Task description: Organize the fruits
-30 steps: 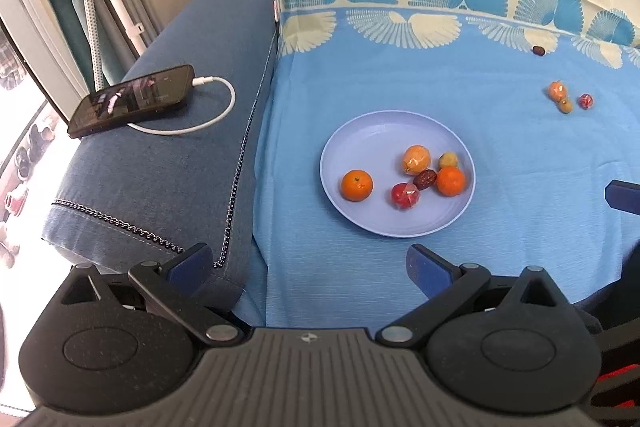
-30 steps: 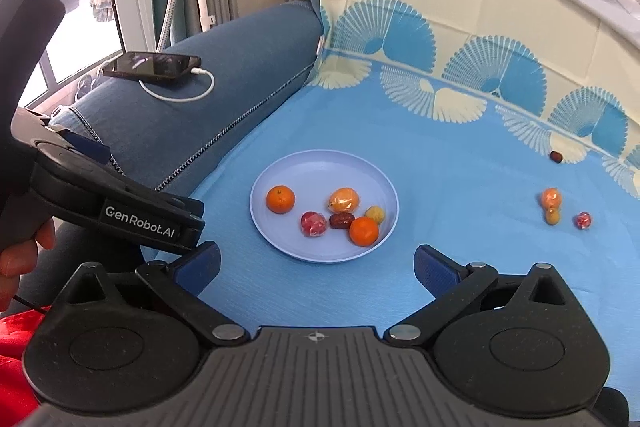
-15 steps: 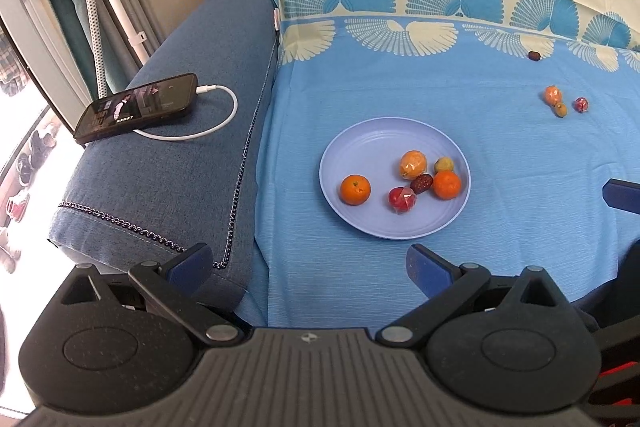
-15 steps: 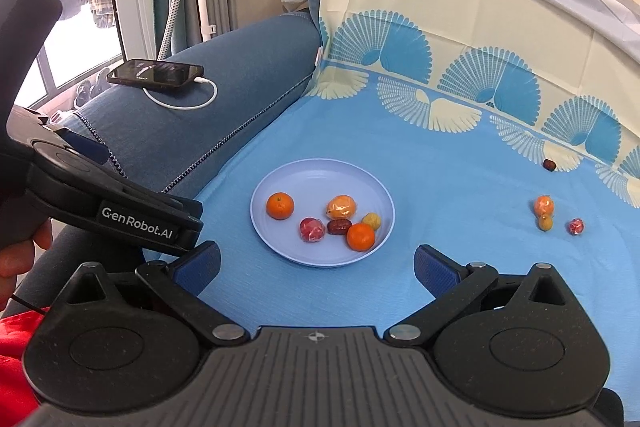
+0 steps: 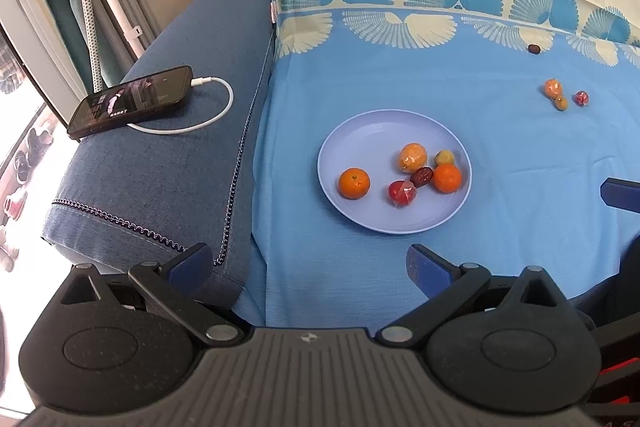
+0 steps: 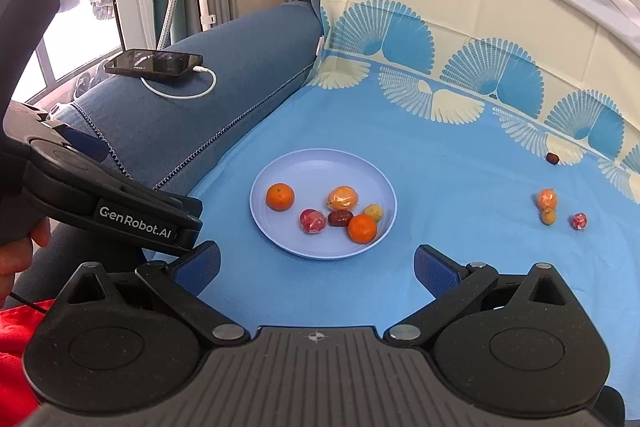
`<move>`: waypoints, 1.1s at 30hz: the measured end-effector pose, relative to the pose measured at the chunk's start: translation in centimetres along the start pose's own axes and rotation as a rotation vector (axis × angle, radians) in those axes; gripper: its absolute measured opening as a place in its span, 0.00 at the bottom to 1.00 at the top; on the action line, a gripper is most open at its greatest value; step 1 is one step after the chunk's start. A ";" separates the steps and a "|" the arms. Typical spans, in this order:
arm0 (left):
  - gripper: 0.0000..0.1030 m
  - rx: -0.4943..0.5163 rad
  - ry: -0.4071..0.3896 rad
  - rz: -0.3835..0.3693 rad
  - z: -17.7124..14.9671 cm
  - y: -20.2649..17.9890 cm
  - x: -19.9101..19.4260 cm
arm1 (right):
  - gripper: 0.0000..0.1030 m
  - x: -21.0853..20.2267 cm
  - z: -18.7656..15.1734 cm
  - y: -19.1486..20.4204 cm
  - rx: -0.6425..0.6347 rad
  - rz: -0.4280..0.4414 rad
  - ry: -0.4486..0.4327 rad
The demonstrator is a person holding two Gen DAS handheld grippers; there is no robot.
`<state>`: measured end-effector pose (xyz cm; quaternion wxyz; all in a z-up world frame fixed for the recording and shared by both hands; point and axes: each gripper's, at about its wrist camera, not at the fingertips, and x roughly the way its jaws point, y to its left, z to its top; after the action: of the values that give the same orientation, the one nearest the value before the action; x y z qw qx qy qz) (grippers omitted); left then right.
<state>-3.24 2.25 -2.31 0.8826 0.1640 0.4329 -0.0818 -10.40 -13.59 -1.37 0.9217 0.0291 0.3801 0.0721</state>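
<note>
Fruits sit mostly on the round pale-blue plastic plate mid-sheet: two oranges, wrapped pieces, a brown date. Four small pieces lie loose toward the blue patterned sheet's right edge. Left gripper and right gripper hover spread, holding nothing.

right gripper cut off by frame edge, only one blue tip shows | dark fruit too small to ID tbh | hand mostly off-frame, hidden behind left gripper
</note>
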 end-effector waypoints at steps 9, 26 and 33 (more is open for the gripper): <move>1.00 0.008 0.027 -0.003 0.3 -0.4 0.8 | 0.99 0.8 -0.2 -0.5 0.029 0.003 0.013; 1.00 0.035 0.140 0.006 5.0 -3.4 5.1 | 0.99 4.9 -1.7 -9.2 0.274 -0.101 0.032; 1.00 0.102 0.153 -0.023 10.7 -8.4 8.5 | 0.99 7.6 -2.3 -17.9 0.412 -0.271 0.009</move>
<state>7.43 -9.42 -4.79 0.8366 0.2093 0.4961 -0.1011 -4.66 -30.05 -10.23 0.8957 0.1650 0.3916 -0.1310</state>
